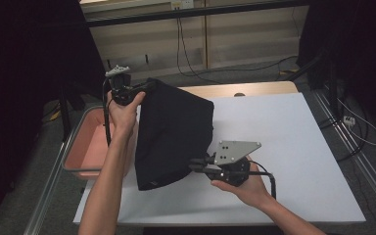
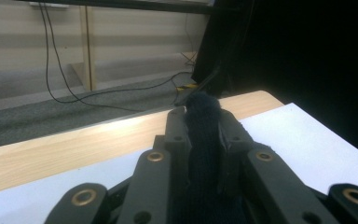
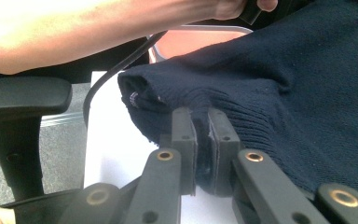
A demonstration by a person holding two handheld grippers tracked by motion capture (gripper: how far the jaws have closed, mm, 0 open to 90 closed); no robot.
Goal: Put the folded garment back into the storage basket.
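At the far left of the scene a pink tub (image 1: 85, 142) sits off the left edge of the table, its metal-rimmed wall close beside the person's left forearm (image 1: 108, 181). Above the tub's far right corner the left gripper (image 1: 139, 89) is held raised in the left hand (image 1: 122, 111), with its grey three-cornered plate uppermost. Its jaws are pressed together on a fold of the dark navy sweater (image 1: 174, 129); the left gripper view shows the knit bunched up between the two black jaws (image 2: 203, 126), and beyond them the light wooden strip (image 2: 74, 144) along the far edge of the table. The sweater hangs and drapes from that raised pinch, sloping down toward the near side, where its lower part lies on the white table cover (image 1: 293, 147) left of centre. To the right of the sweater's near edge the right gripper (image 1: 196, 166) lies low and roughly level over the cover, held in the right hand (image 1: 245, 188), pointing left into the cloth. Its jaws are likewise closed tight on the garment: the right gripper view shows them clamping the ribbed hem (image 3: 205, 140), with a rolled opening of the knit (image 3: 137, 95) just left of the pinch. The right half of the white cover lies bare of the garment, and cables (image 1: 191, 58) trail on the floor beyond the far edge.
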